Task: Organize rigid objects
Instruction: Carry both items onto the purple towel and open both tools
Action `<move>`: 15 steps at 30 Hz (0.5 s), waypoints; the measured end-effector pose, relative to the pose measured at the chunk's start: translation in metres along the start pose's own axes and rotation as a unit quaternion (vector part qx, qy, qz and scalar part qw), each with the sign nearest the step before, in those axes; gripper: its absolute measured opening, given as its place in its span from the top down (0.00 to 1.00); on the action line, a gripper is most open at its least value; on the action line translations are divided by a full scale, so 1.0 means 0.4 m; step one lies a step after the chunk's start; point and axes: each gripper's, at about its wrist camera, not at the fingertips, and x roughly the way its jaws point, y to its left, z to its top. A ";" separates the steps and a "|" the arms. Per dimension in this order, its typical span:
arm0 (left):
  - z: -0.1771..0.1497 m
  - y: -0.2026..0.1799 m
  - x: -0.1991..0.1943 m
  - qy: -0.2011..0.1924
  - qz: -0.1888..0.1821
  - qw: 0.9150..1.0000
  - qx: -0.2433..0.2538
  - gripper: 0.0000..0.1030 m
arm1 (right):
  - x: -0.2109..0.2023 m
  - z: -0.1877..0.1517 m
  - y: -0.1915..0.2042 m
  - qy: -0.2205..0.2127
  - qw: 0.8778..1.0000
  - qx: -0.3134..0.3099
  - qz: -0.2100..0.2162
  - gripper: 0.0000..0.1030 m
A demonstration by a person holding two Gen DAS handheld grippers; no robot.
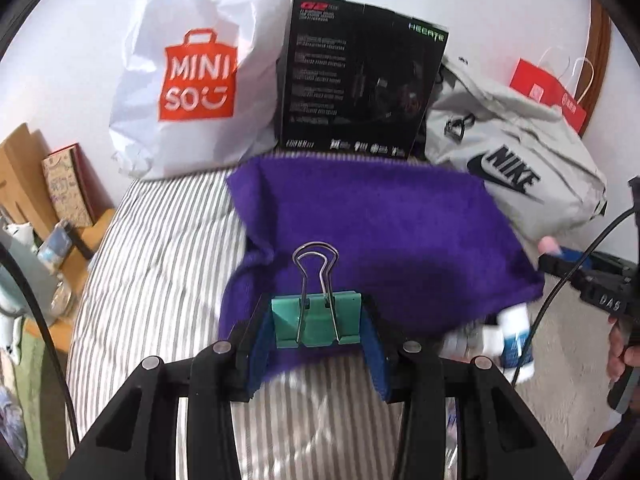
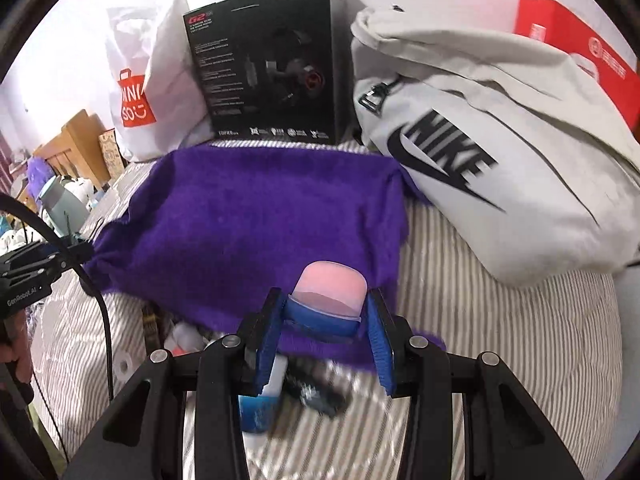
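Note:
My left gripper [image 1: 316,320] is shut on a green binder clip [image 1: 316,322] with its wire handles pointing up, held over the near edge of a purple cloth [image 1: 372,232] spread on the striped bed. My right gripper [image 2: 326,316] is shut on a blue item with a pink cap [image 2: 330,280], also above the cloth's [image 2: 260,216] near edge. In the left wrist view the right gripper [image 1: 560,258] shows at the far right, the pink cap just visible. A small white and blue bottle [image 1: 514,340] lies by the cloth's right corner. Beneath the right gripper lie a blue and white tube [image 2: 260,404] and a dark object [image 2: 316,392].
At the back stand a white Miniso bag [image 1: 192,76], a black headset box [image 1: 360,80], a grey Nike bag [image 1: 516,164] and a red paper bag [image 1: 548,92]. A wooden shelf with clutter [image 1: 48,216] runs along the left of the bed. Cables hang at both sides.

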 end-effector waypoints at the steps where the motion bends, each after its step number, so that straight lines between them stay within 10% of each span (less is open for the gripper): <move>1: 0.015 -0.002 0.007 -0.002 -0.001 1.000 0.001 0.61 | 0.011 0.015 0.005 -0.001 1.000 -0.003 0.001 0.60; 15: 0.179 -0.035 0.266 0.040 -0.021 0.999 0.000 0.61 | 0.265 0.181 0.001 0.048 0.999 -0.019 0.002 0.60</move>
